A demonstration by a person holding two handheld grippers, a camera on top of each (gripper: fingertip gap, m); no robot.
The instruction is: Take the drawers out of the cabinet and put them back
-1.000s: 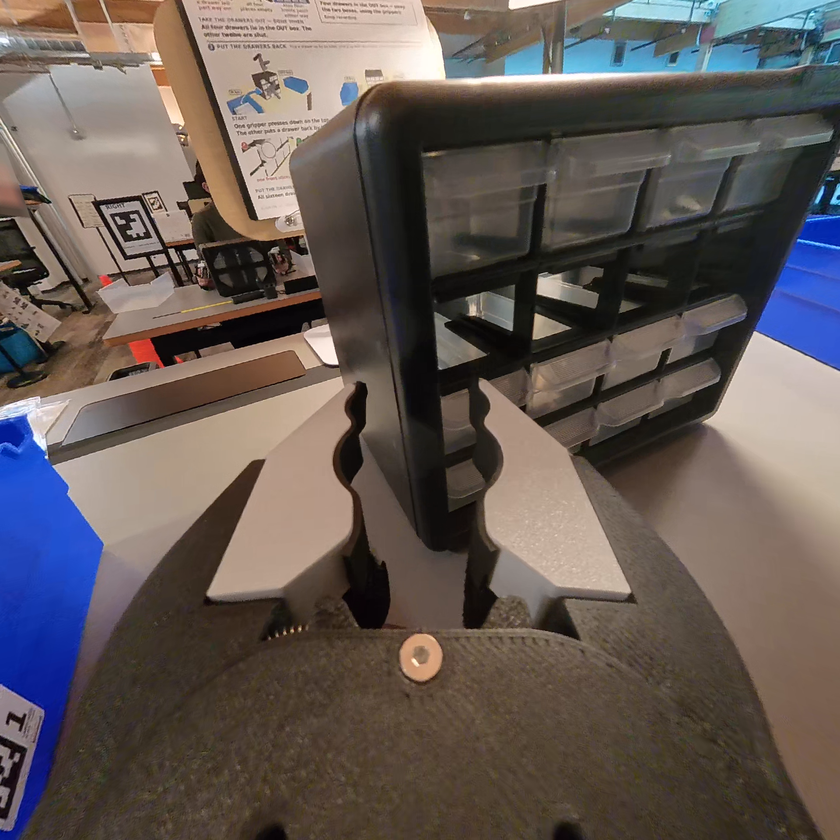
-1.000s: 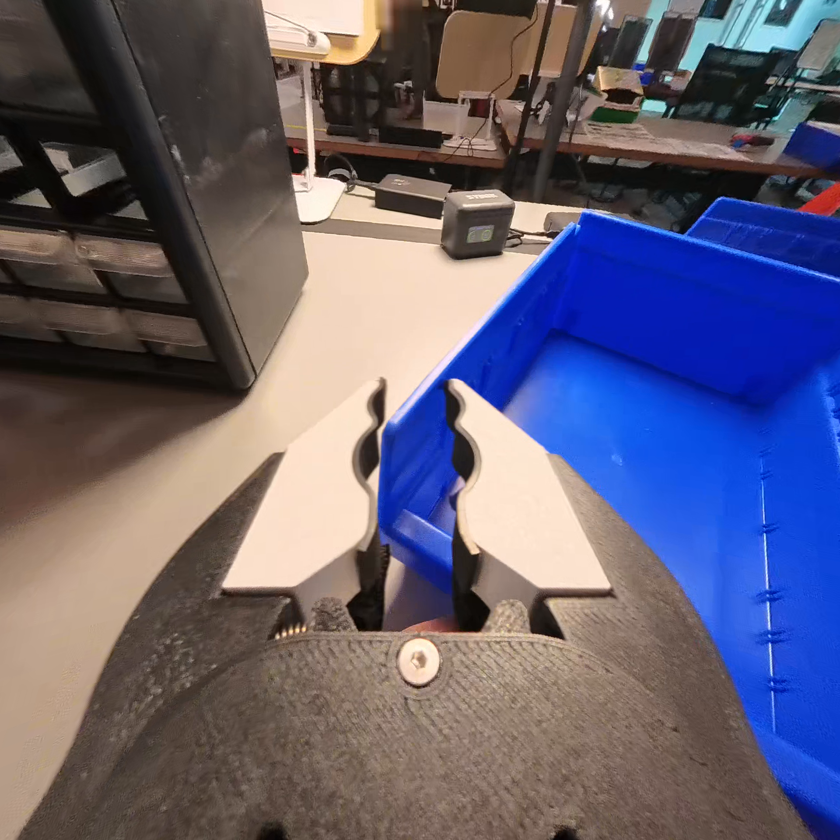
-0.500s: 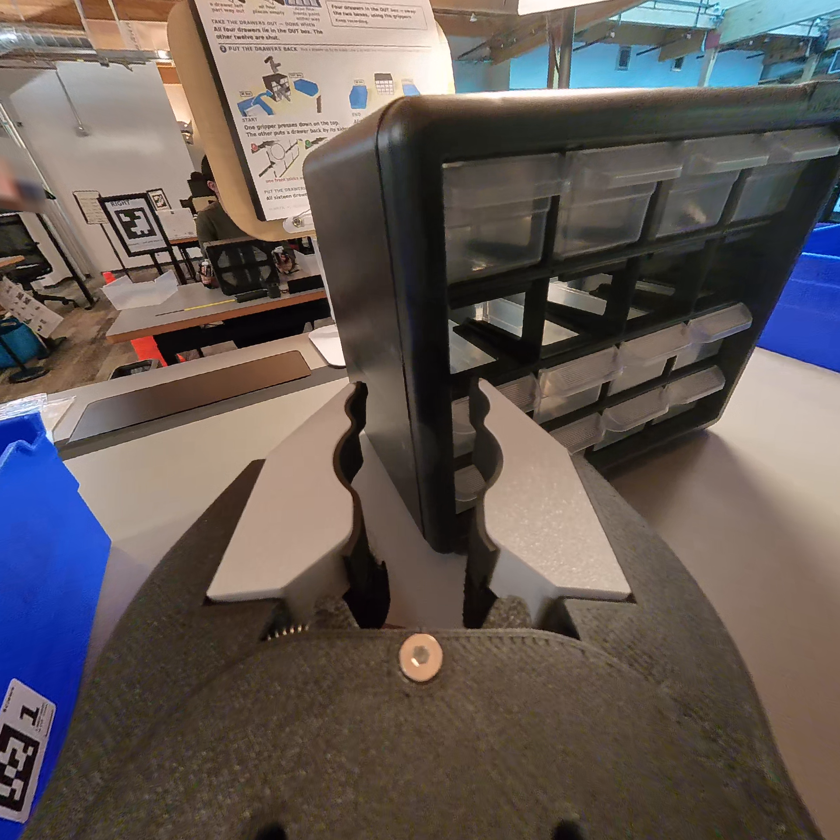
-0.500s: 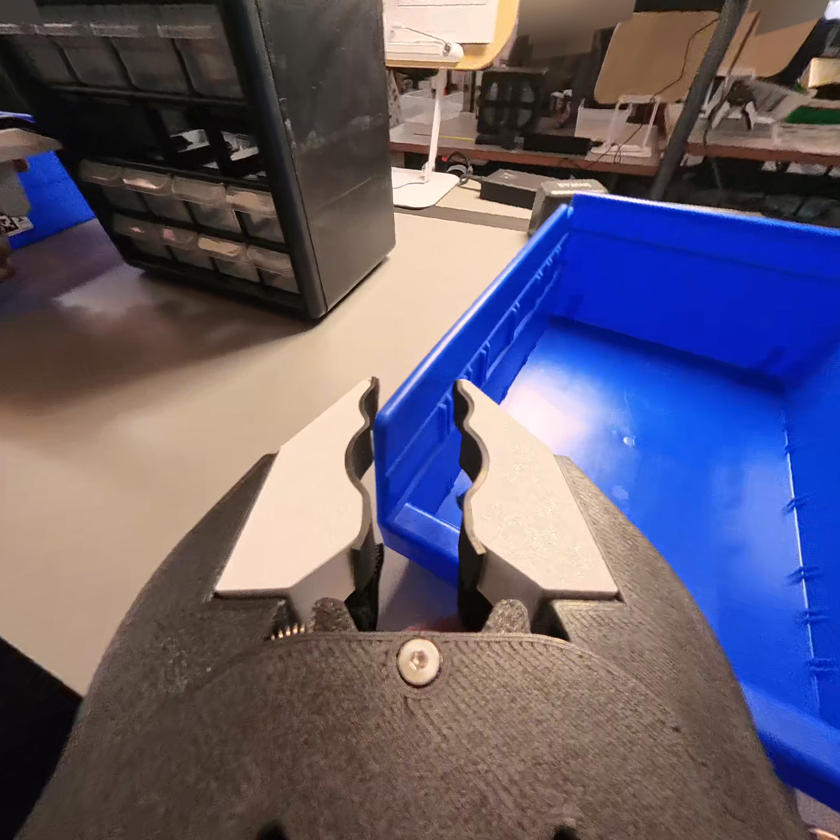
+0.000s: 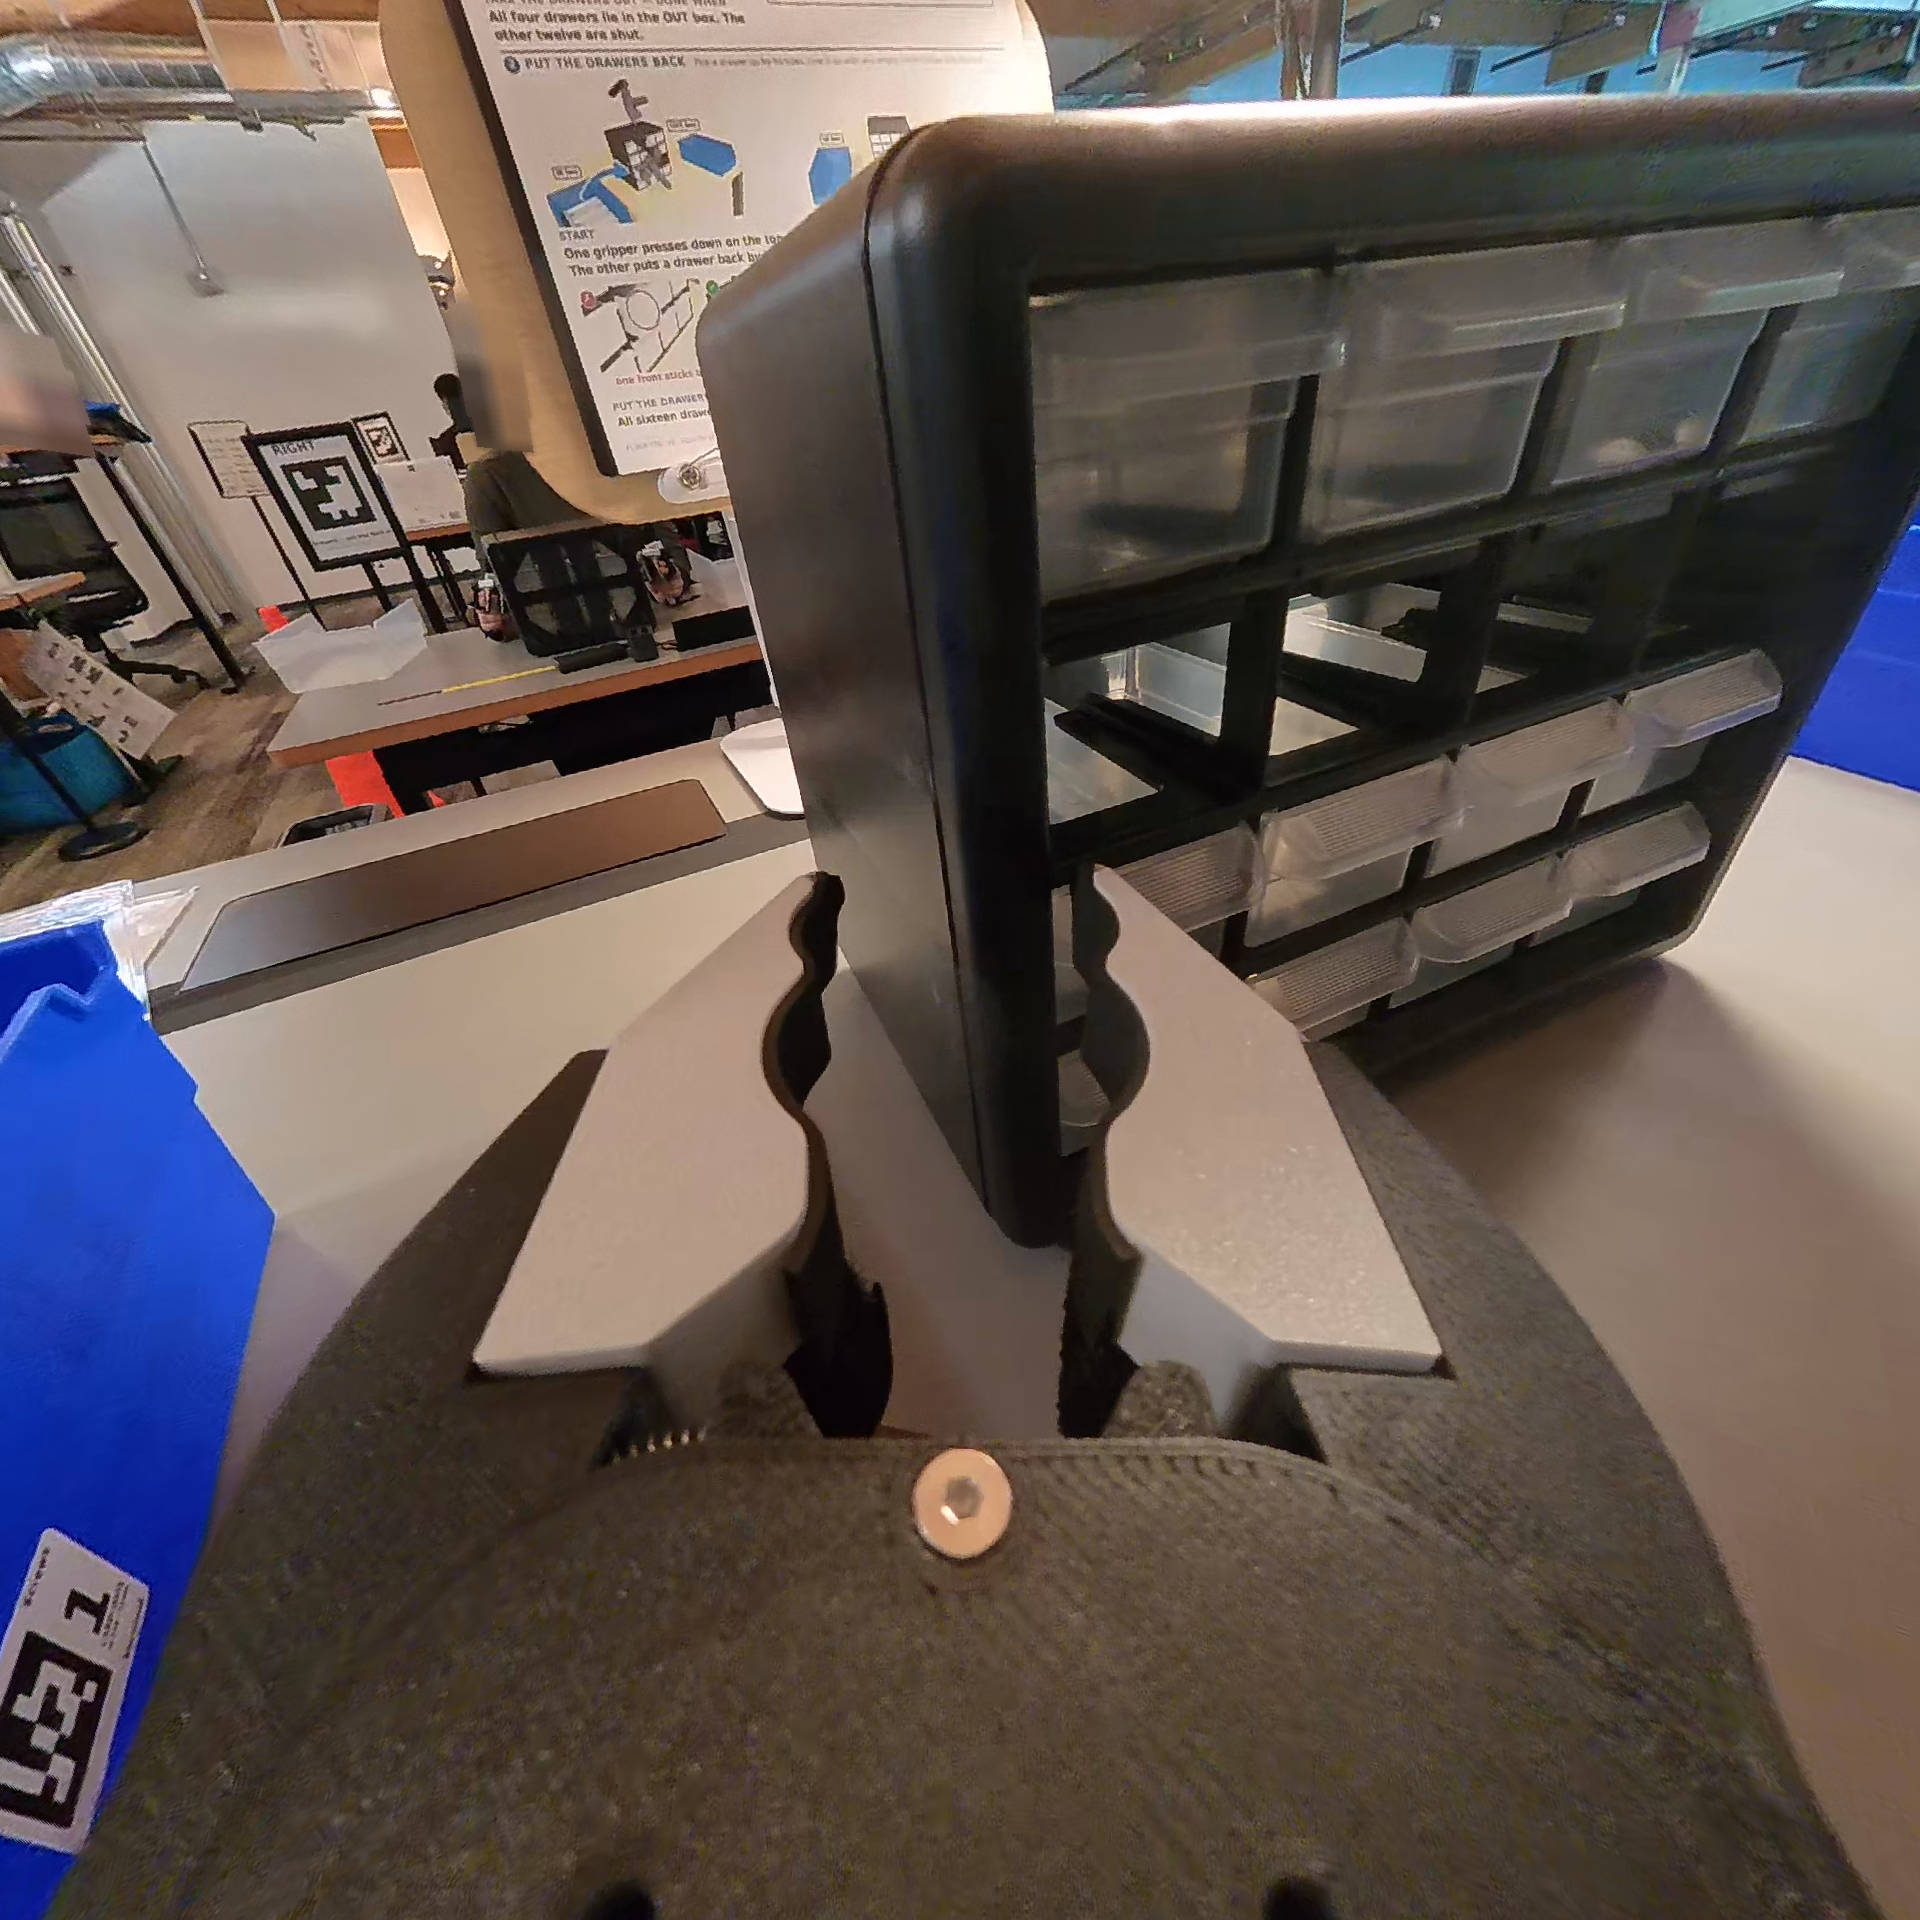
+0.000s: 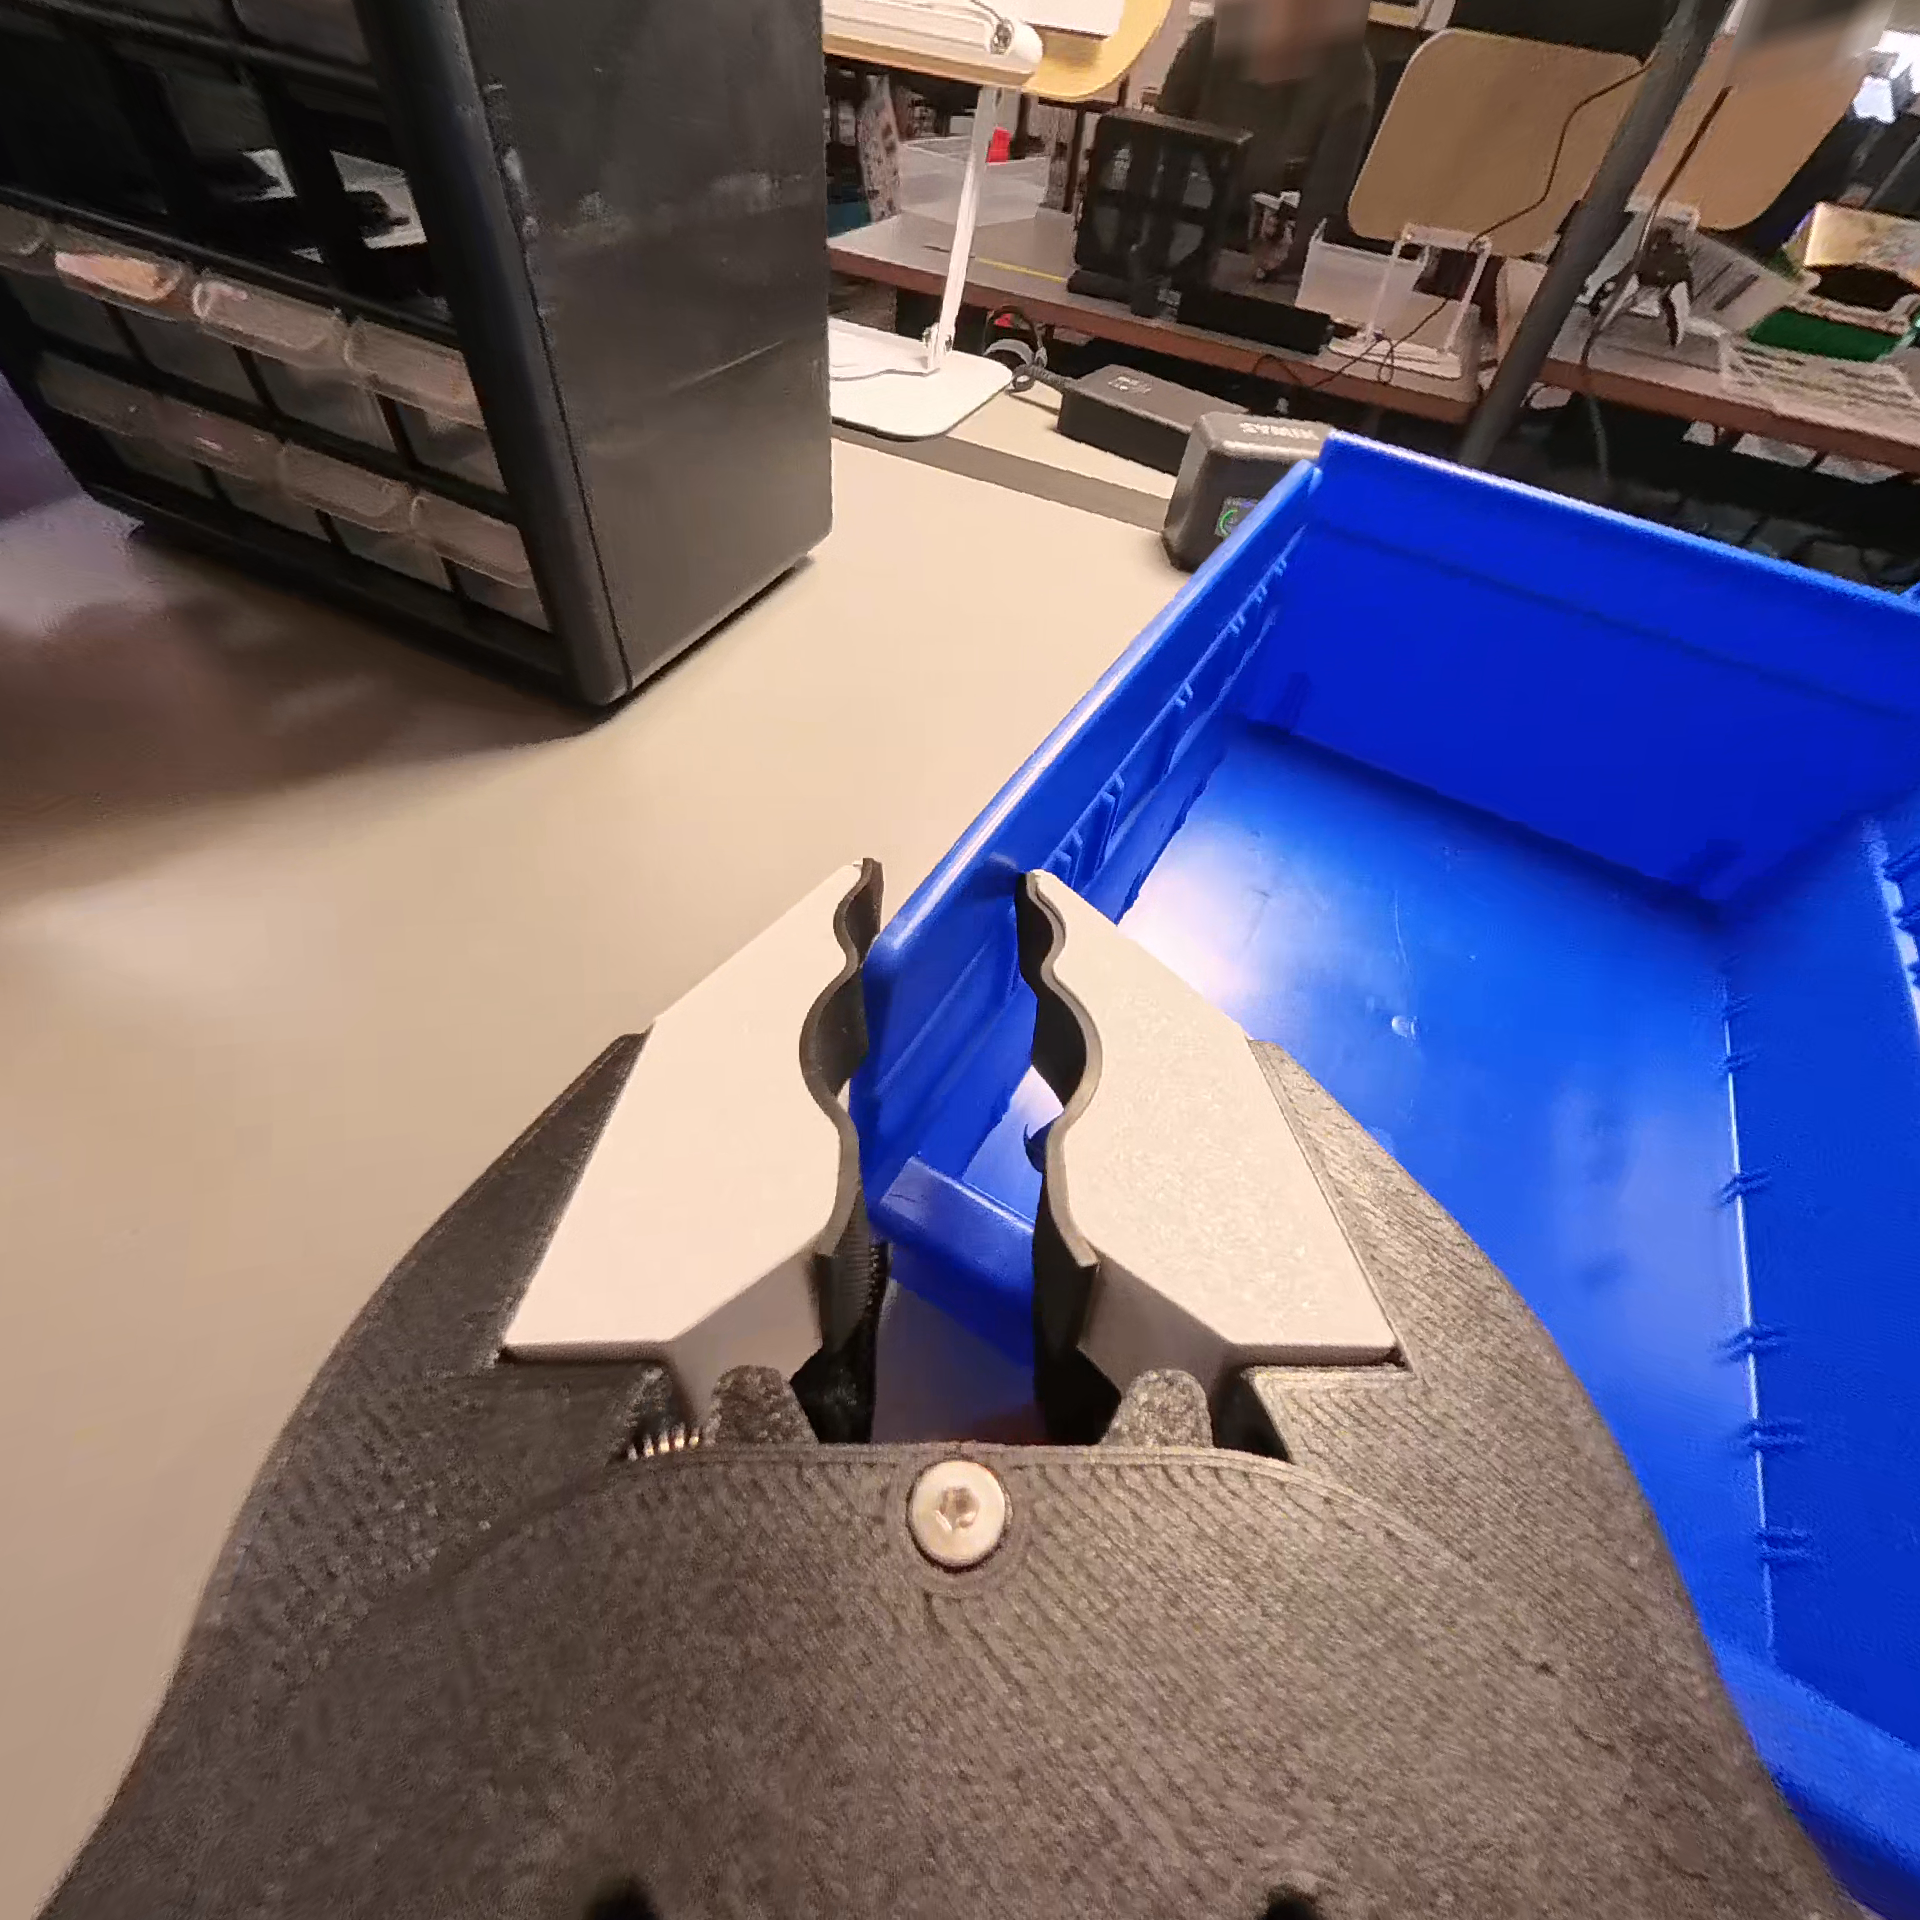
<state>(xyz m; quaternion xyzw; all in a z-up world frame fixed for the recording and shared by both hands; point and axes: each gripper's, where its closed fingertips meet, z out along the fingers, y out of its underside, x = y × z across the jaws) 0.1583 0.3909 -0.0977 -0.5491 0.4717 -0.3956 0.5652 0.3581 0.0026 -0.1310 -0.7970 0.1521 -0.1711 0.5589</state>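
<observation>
The black drawer cabinet point(image 5: 914, 623) stands on the grey table point(image 5: 1662, 1195). Clear drawers point(image 5: 1164, 416) fill its top row and two lower rows; the second row's slots point(image 5: 1174, 696) are without drawers. My left gripper point(image 5: 956, 883) is open. Its fingers point(image 5: 675, 1143) straddle the cabinet's front left corner, with table showing between the left pad and the cabinet's side. My right gripper point(image 6: 948, 873) is shut on the near corner of the left wall of an empty blue bin point(image 6: 1558, 644). The cabinet point(image 6: 665, 312) stands to the left beyond it.
A second blue bin point(image 5: 104, 1247) with a marker tag sits at my left, and more blue point(image 5: 1870, 675) shows behind the cabinet's right end. A white lamp base point(image 6: 904, 384) and a grey box point(image 6: 1236, 488) stand at the table's back edge. Other desks and a person lie beyond.
The right jaws widened a little, then closed again on the bin wall, while the right view swung and the cabinet shifted in it. The left gripper stayed at the cabinet corner, nudging slightly.
</observation>
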